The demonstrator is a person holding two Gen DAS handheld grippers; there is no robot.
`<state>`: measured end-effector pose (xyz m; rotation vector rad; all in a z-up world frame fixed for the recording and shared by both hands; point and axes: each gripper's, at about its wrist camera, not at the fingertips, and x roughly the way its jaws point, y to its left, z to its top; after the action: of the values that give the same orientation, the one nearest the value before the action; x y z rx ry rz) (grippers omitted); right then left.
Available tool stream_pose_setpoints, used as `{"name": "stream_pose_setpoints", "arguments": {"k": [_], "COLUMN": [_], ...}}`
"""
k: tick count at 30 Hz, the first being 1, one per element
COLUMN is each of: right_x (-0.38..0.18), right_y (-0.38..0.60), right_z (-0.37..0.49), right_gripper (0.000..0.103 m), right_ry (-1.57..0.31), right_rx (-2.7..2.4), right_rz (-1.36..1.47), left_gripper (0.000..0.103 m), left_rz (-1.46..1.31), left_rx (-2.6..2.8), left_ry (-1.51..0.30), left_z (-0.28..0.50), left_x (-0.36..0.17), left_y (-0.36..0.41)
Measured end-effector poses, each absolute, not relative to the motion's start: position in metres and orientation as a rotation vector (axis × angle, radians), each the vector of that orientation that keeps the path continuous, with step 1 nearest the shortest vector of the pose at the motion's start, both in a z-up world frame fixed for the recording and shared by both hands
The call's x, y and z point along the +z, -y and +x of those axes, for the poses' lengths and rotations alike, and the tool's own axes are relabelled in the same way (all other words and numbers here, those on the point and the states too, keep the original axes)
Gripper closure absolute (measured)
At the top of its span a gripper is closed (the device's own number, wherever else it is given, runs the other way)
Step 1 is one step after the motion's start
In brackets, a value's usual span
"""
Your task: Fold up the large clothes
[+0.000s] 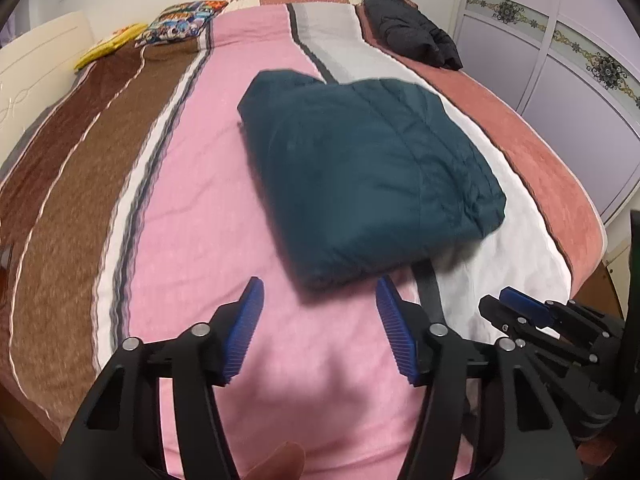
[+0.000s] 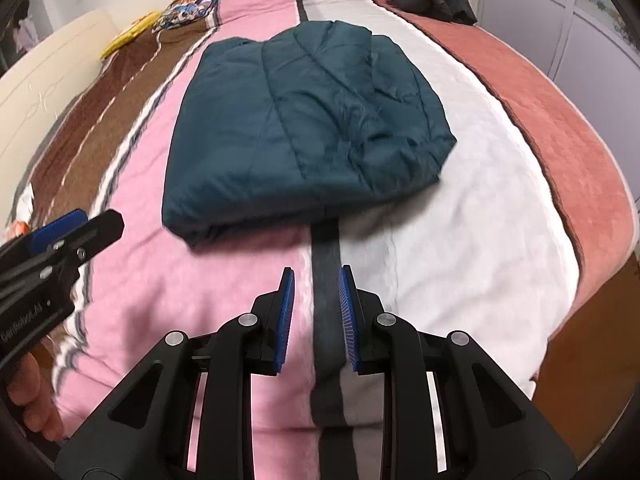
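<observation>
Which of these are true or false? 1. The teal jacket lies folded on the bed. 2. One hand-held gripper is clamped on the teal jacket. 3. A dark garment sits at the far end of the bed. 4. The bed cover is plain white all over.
1. True: the teal jacket lies folded into a compact bundle on the bed cover.
2. False: the left hand-held gripper and the right hand-held gripper are both open, short of the jacket, with nothing between their fingers.
3. True: a dark garment lies bunched up there.
4. False: the cover is striped in pink, brown, white, grey and rust.
</observation>
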<state>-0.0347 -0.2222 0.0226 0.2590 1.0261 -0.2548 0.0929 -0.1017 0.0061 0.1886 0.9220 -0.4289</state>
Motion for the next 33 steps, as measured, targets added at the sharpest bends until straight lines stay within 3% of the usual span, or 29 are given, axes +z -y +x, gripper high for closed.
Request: {"name": "stream_pose_setpoints", "arguments": {"k": [12, 33], "right_x": [0.016, 0.009], "right_y": [0.207, 0.204], "right_z": [-0.061, -0.063], "right_gripper": [0.08, 0.08], "right_ry": [-1.04, -1.086], "right_rx": [-0.278, -0.286], "right_rz": [0.259, 0.256], "left_gripper": [0.054, 0.055], "left_rz": [0.182, 0.181], "left_rx": [-0.42, -0.419], "left_ry": [-0.957, -0.968], "left_z": [0.066, 0.055], "left_x": [-0.006, -0.008], "left_y": [0.089, 0.085]}}
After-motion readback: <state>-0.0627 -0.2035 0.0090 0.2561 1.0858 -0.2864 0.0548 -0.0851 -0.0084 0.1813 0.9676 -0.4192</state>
